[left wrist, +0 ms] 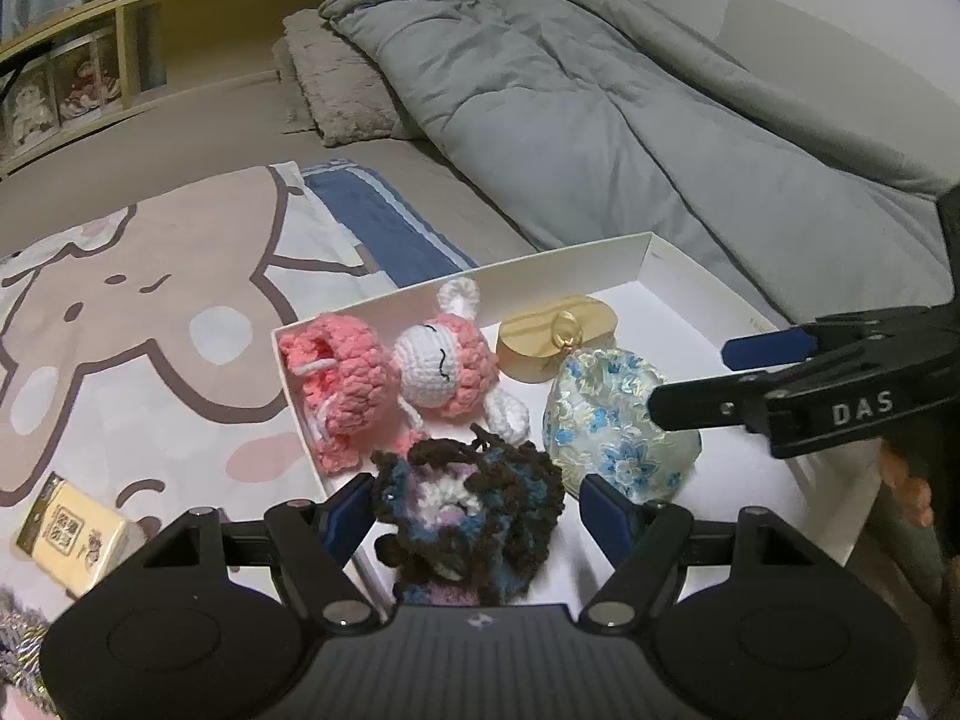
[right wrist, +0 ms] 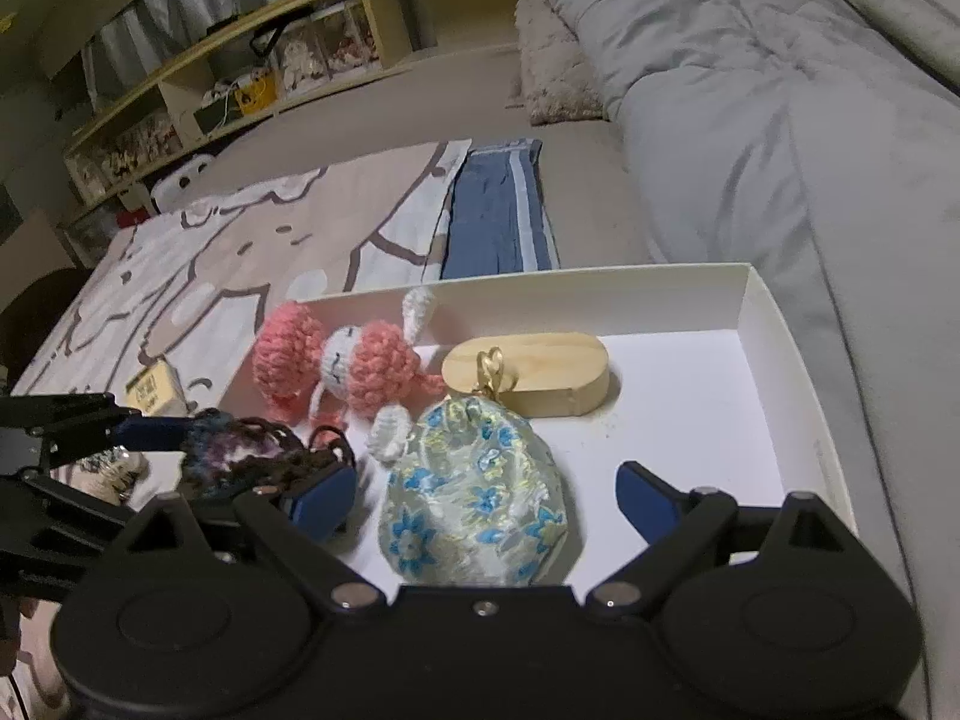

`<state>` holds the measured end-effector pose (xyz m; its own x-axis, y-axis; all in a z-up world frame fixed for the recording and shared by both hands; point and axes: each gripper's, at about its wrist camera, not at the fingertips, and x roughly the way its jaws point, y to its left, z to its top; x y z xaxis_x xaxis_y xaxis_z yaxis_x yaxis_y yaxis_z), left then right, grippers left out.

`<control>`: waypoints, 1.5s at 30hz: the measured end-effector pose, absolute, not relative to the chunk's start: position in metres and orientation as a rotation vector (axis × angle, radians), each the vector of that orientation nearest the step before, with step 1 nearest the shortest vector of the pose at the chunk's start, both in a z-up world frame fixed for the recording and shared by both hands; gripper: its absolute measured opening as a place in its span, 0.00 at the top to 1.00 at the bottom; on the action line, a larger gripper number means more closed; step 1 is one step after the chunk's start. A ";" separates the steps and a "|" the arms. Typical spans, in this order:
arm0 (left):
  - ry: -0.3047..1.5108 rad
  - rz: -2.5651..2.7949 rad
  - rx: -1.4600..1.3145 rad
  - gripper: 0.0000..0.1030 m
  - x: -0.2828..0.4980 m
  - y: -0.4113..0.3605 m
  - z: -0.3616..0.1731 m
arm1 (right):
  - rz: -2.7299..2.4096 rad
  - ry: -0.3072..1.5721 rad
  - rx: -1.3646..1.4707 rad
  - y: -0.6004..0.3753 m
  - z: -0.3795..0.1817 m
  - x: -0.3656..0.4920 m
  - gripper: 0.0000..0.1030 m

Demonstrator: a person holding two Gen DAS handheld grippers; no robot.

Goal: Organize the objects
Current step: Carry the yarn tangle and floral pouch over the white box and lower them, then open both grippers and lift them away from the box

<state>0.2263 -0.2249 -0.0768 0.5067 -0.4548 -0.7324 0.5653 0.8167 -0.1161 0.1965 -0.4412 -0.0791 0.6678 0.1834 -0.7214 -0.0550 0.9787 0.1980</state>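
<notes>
A shallow white box [left wrist: 672, 273] [right wrist: 762, 312] lies on the bed. In it are a pink crochet piece [left wrist: 339, 390], a pink-and-white crochet bunny [left wrist: 441, 369] [right wrist: 354, 366], an oval wooden case [left wrist: 540, 342] [right wrist: 540, 381], a blue-flowered pouch [left wrist: 606, 414] [right wrist: 474, 498] with a gold clasp, and a dark brown-and-blue crochet doll [left wrist: 474, 510] [right wrist: 252, 456]. My left gripper [left wrist: 477, 507] [right wrist: 150, 456] is open around the dark doll, with a gap at the right pad. My right gripper [right wrist: 486, 495] [left wrist: 708, 378] is open astride the pouch, both pads clear of it.
A small yellow packet [left wrist: 78, 534] [right wrist: 153, 390] lies on the cartoon-print blanket [left wrist: 150, 312] left of the box. A folded blue cloth [right wrist: 498, 210] lies beyond the box. A grey duvet [left wrist: 600, 120] and a fuzzy pillow [left wrist: 336, 78] fill the right and back. Wooden shelves [right wrist: 240, 78] stand behind the bed.
</notes>
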 end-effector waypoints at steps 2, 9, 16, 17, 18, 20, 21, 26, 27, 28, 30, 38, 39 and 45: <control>0.832 -0.614 0.141 0.28 0.223 -0.222 -0.070 | 0.127 0.819 0.171 -0.442 -0.073 0.190 0.09; 0.820 -0.596 0.126 0.28 0.209 -0.209 -0.046 | 0.094 0.786 0.168 -0.437 -0.047 0.166 0.09; 0.795 -0.586 0.110 0.28 0.191 -0.195 -0.022 | 0.070 0.757 0.144 -0.428 -0.025 0.140 0.09; 0.793 -0.586 0.107 0.28 0.188 -0.193 -0.019 | 0.068 0.753 0.141 -0.427 -0.022 0.136 0.09; 0.790 -0.584 0.104 0.27 0.185 -0.190 -0.016 | 0.067 0.748 0.139 -0.425 -0.020 0.132 0.09; 0.786 -0.581 0.100 0.25 0.180 -0.186 -0.011 | 0.065 0.740 0.140 -0.423 -0.014 0.124 0.09; 0.783 -0.578 0.097 0.21 0.177 -0.184 -0.009 | 0.061 0.736 0.140 -0.422 -0.012 0.121 0.09; 0.768 -0.572 0.085 0.10 0.163 -0.173 0.001 | 0.047 0.716 0.136 -0.415 0.000 0.103 0.09; 0.764 -0.571 0.082 0.07 0.160 -0.171 0.002 | 0.044 0.715 0.133 -0.414 0.002 0.100 0.08; 0.761 -0.569 0.081 0.06 0.158 -0.169 0.003 | 0.042 0.713 0.128 -0.412 0.003 0.096 0.08; 0.754 -0.566 0.076 0.02 0.153 -0.166 0.006 | 0.037 0.710 0.119 -0.410 0.006 0.090 0.07; 0.738 -0.561 0.057 0.00 0.133 -0.151 0.017 | 0.022 0.681 0.100 -0.400 0.018 0.065 0.00; 0.738 -0.560 0.054 0.00 0.131 -0.149 0.017 | 0.020 0.680 0.102 -0.399 0.018 0.062 0.00; 0.734 -0.548 0.046 0.00 0.119 -0.139 0.021 | 0.002 0.674 0.094 -0.393 0.020 0.050 0.00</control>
<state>0.1193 -0.1388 0.0210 0.6094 -0.4582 -0.6471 0.4900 0.8593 -0.1470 0.0500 -0.3929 0.0203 0.7812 0.0326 -0.6234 0.0284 0.9957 0.0877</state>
